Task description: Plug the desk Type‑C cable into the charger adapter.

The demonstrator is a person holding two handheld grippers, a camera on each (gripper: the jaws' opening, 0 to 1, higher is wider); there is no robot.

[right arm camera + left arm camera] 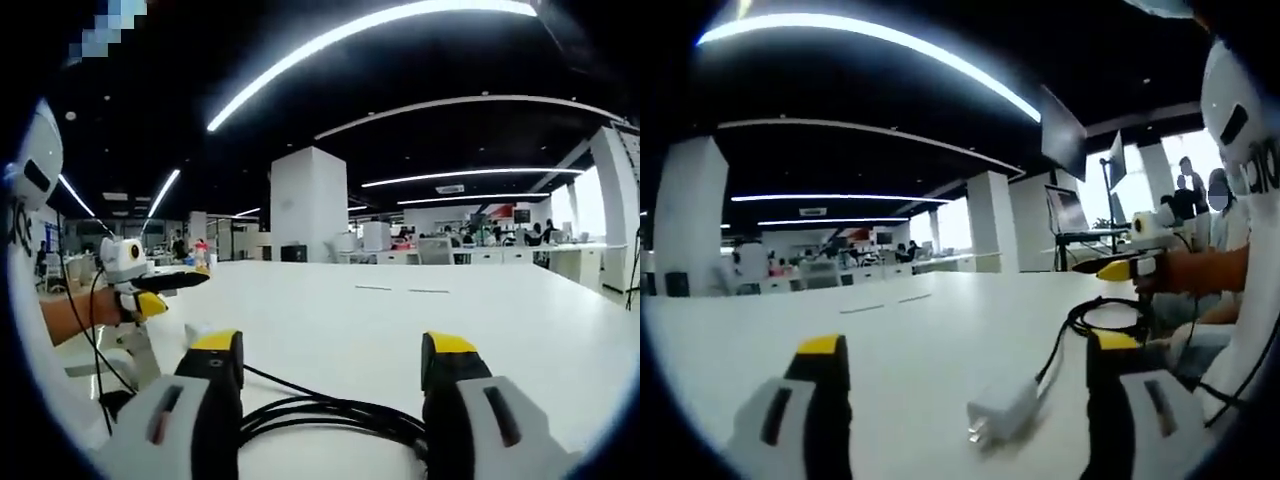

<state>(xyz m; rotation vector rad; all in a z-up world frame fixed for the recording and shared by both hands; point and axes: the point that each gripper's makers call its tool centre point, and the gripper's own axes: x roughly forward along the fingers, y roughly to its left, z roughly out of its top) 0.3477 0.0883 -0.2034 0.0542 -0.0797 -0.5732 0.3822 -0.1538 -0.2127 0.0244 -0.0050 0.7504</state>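
Wide bare white desk [920, 330] is stretching ahead of you. Your left gripper [965, 350] is hovering, jaws spread, over the small white charger adapter [1002, 412] lying between them. Your right gripper [332, 352], jaws spread too, is straddling the coiled black cable [330, 415].

Long ceiling light strips [400, 25] glare against a dark ceiling and bow with fisheye distortion. The white desk [930, 330] is evenly bright, with soft shadows. Windows [1120, 180] appear overexposed. Both views are slightly blurred.
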